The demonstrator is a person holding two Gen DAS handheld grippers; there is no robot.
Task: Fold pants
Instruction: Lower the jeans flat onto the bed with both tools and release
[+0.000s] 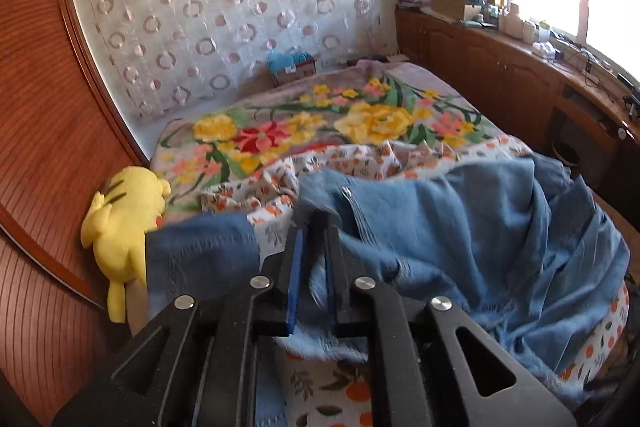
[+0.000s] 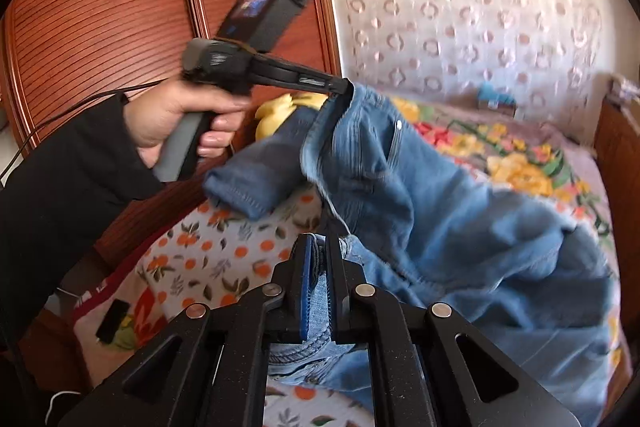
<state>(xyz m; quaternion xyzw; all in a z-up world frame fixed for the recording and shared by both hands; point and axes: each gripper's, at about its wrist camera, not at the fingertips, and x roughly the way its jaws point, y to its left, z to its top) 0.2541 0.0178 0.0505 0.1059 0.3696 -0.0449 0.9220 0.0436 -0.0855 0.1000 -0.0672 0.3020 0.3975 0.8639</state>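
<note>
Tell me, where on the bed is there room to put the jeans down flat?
The far half of the floral blanket is bare, between the yellow plush toy and the wooden cabinets, short of the small box by the curtain. Near you it's crowded: the jeans cover the orange-print sheet.

Left gripper (image 1: 314, 227) jaws pinch blue denim pants (image 1: 460, 227) over a floral-sheeted bed (image 1: 280, 135).

Left gripper (image 2: 345, 85): matte black linkage, grey pistol grip, camera block with lit screen mounted on top, thin black cable trailed from rear. Hand (image 2: 180, 119) seen with black sleeve (image 2: 68, 179). Right gripper (image 2: 318, 251): black arms, round silver pivot screws, triangular cutouts, blue finger pad.
</note>
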